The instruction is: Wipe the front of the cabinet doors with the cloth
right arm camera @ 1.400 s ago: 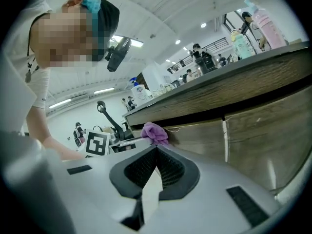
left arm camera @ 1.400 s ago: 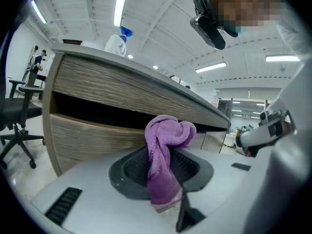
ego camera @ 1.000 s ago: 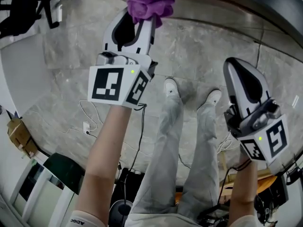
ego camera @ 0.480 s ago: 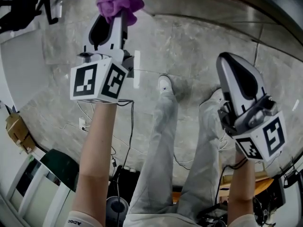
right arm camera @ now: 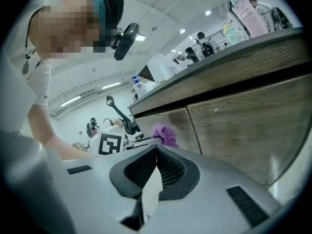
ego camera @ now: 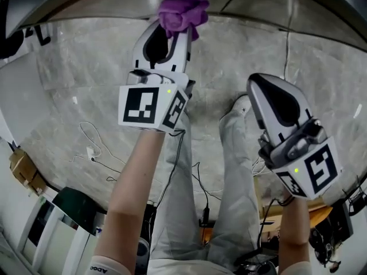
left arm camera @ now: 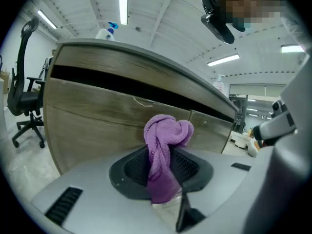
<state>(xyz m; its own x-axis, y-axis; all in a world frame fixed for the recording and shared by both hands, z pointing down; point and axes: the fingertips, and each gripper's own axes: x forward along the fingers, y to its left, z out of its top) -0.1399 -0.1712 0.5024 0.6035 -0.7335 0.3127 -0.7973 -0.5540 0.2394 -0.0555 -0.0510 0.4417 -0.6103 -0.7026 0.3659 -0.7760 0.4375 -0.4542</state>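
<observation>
left tongs hold the cloth at the cabinet, right tongs idle

the left tongs (left arm camera: 164,182) are clamped on a bunched purple cloth (left arm camera: 165,133), whose wad sticks out past the tips right at the wood-grain cabinet doors (left arm camera: 97,126); whether it presses on the front is unclear. the right tongs (right arm camera: 155,161) are closed with nothing between them, held lower and apart from the left, over the grey floor (ego camera: 86,90).
</observation>
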